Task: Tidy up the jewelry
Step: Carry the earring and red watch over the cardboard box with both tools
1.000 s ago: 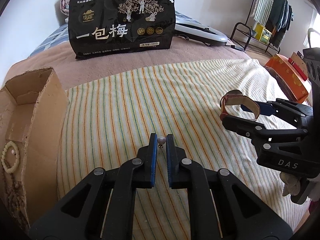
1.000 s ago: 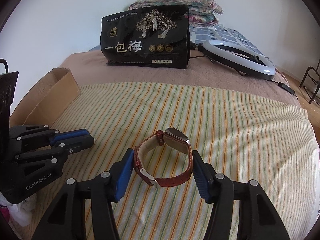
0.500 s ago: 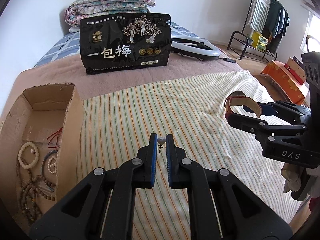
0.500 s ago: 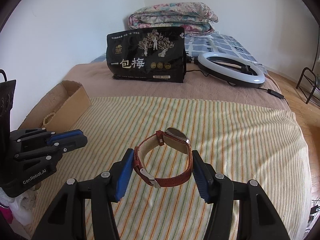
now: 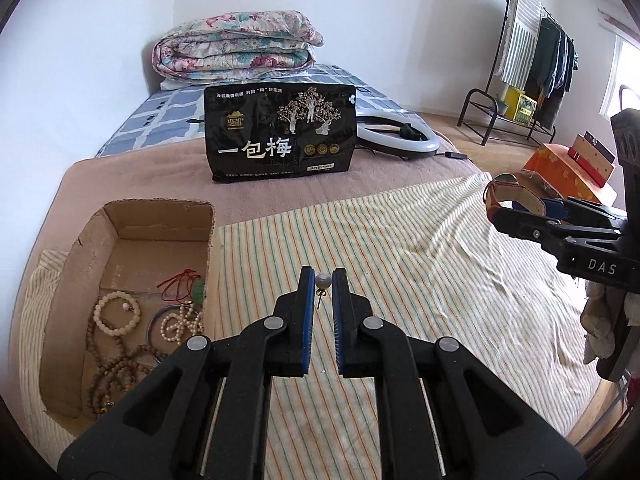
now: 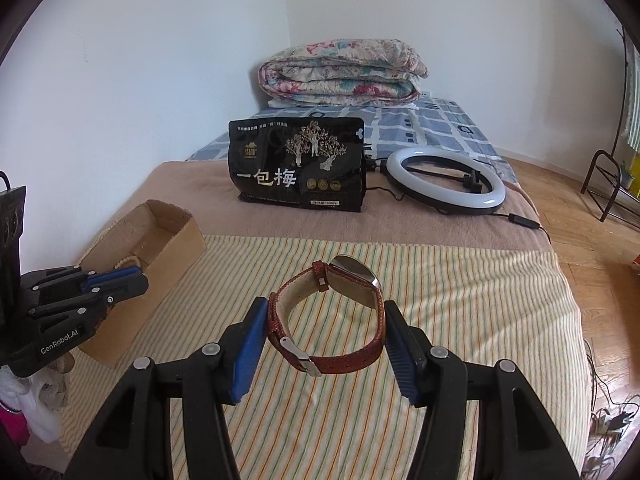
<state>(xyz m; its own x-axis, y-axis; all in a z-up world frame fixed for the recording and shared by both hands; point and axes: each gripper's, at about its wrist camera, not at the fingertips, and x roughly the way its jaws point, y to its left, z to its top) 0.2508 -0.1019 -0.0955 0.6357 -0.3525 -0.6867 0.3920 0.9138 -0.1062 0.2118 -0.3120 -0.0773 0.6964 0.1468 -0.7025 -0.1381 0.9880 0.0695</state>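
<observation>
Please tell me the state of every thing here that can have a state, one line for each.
Left gripper: shut on the pearl earring, lifted.
Right gripper: shut on the red watch, strap buckled in a loop.
Cardboard box: open, holding bead bracelets.
Ring light: lying flat.

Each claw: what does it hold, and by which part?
Left claw pinches a pearl stud earring by its pearl; right claw clamps a red-strapped watch across its looped strap.

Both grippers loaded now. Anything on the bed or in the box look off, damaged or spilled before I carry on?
Nothing spilled. The cardboard box has worn, ragged edges, and its beads lie loosely piled. The left gripper pinches the pearl earring only at the very fingertips, so that hold looks slim. The watch sits squarely in the right gripper.
</observation>
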